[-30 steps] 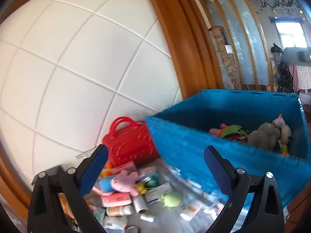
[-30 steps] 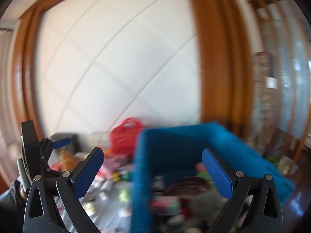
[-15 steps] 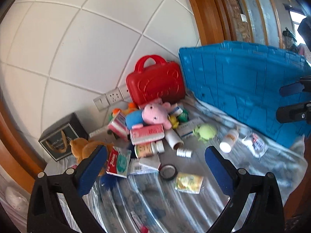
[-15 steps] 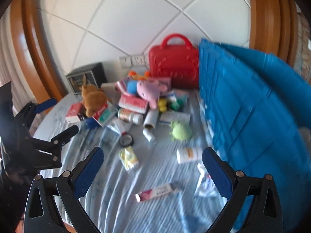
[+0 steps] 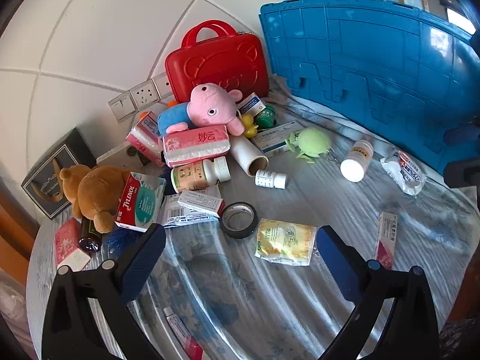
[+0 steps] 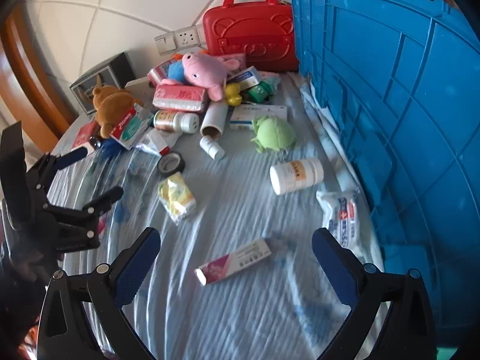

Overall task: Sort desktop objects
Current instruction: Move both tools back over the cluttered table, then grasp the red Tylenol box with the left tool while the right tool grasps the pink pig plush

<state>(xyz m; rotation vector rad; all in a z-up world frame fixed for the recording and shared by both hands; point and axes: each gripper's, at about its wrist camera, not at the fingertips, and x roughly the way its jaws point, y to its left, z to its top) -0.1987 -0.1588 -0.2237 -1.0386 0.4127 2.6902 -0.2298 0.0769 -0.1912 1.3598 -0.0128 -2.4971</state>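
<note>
Left gripper [image 5: 240, 258]: fingers spread, empty, above yellow sachet [image 5: 283, 241] and tape roll [image 5: 239, 219]. Right gripper [image 6: 235, 255]: fingers spread, empty, over pink tube box [image 6: 234, 265], print seemingly blurred. Blue crate [image 6: 399, 114] stands right on the tabletop [image 6: 240, 315].

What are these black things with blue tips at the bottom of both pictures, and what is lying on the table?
They are hand-held tongs, one in each of a person's hands; no robot arm is here. Each picture comes from a camera on one tool, looking forward along its fingers. The left tongs and the right tongs are both open and hold nothing. On the cloth-covered table lie toys and medicines: a pink pig plush, a brown bear, a tape roll, a yellow sachet, a white bottle. A red case and a blue crate stand behind.
</note>
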